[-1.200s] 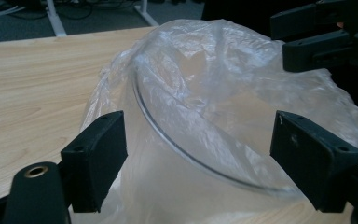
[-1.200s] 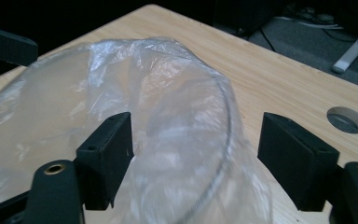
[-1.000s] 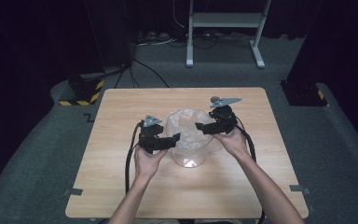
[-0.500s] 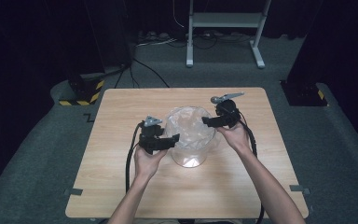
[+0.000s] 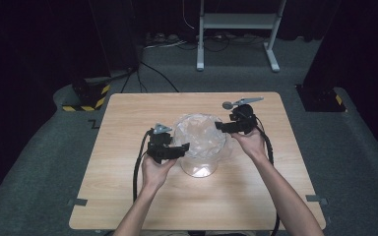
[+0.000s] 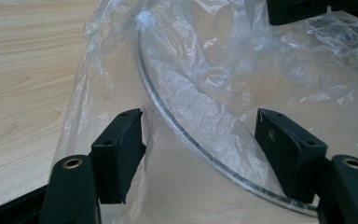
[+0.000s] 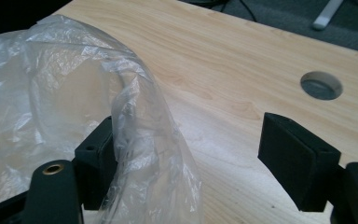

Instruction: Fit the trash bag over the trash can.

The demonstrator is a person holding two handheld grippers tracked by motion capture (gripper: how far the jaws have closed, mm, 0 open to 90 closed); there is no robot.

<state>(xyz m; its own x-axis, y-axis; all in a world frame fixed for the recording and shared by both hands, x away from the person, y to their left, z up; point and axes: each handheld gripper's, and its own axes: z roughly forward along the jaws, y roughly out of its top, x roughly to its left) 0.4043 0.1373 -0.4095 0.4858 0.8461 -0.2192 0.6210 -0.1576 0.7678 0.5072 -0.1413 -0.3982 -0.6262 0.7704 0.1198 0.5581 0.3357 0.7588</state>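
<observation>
Centrally on the wooden desk (image 5: 128, 162), as seen from the high view, a clear glass bowl (image 5: 199, 167) is shown standing upright, lined and overhung by a crumpled transparent plastic bag (image 5: 199, 135). The left tongs (image 5: 179, 149) are held at the bowl's left side and the right tongs (image 5: 220, 125) at its upper right side, each carried by a hand entering from the bottom edge, with a cable trailing back from each.

From the left gripper view, the left tongs (image 6: 200, 140) are seen with the jaws apart, straddling the bowl's rim (image 6: 186, 135) and the plastic film draped over it. One pad lies against the film outside the bowl, while the other stands clear of the glass; no clamping pressure is visible. These jaws have just been closing a little, with rim and film between them. Part of the other gripper is seen at the top right of this view.

From the right gripper view, the right tongs (image 7: 186, 154) are likewise shown apart. A raised fold of the bag (image 7: 144, 140) stands between the jaws, touching the left-hand pad, while the other pad is well apart from it over bare desk (image 7: 242, 60). A round cable hole (image 7: 321, 85) is seen in the desk surface beyond.
</observation>
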